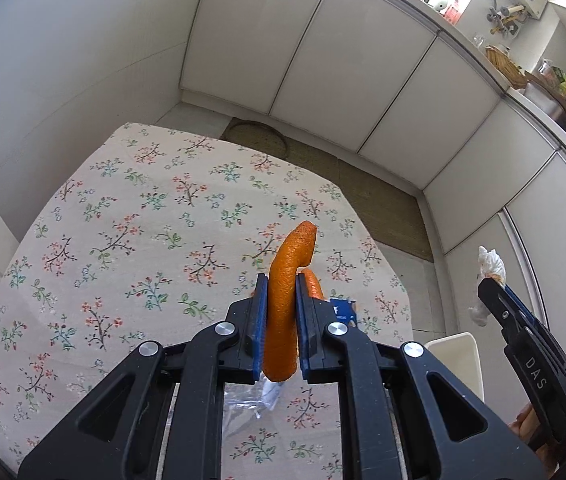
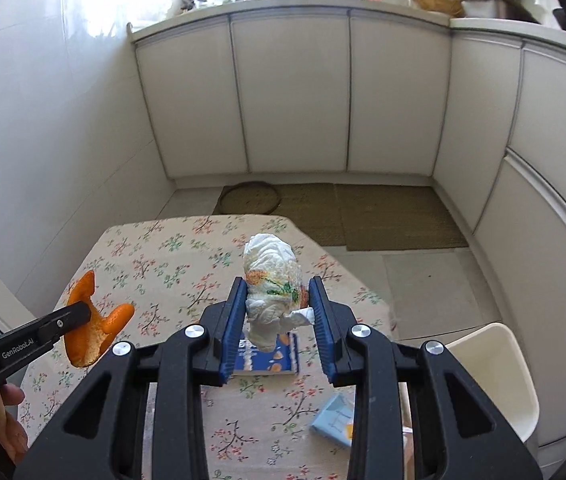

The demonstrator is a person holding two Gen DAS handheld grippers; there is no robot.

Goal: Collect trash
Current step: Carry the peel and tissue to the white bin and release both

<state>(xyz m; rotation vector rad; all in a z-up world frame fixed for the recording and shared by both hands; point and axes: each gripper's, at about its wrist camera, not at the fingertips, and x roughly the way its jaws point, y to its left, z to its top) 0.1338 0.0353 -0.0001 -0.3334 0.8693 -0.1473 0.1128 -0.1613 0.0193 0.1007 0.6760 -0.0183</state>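
- Clearly clamped: left gripper (image 1: 279, 280) with jaws pressed tight on an orange peel (image 1: 285, 300), held up off the table (image 1: 123, 216).
- Likewise clamped: right gripper (image 2: 279, 284), jaws partly apart but squeezing a crumpled tissue (image 2: 273, 280) with orange and green print, also lifted clear of the flowered cloth.
- Seen only from the left wrist: the peel edge-on, a narrow curved strip running back between the blue pads (image 1: 259, 320), plus a bit of clear plastic wrap (image 1: 267, 394) lying below the jaws near the table's near edge.
- Seen only from the right wrist: the peel's broad side with pale pith and two lobes, a blue packet (image 2: 269, 354) flat on the table directly under the tissue, and a pale blue wrapper (image 2: 333, 420) by the near right edge.
- From the left wrist, only a blue corner of that packet showing past the right finger.
- Shared by both views: a white chair (image 2: 495, 364) beside the table's right edge, and each gripper at the other's frame margin, one at far right with the tissue, one at far left with the peel.
- Fingers of a hand (image 2: 1, 432) visible at lower left in the right-wrist view.
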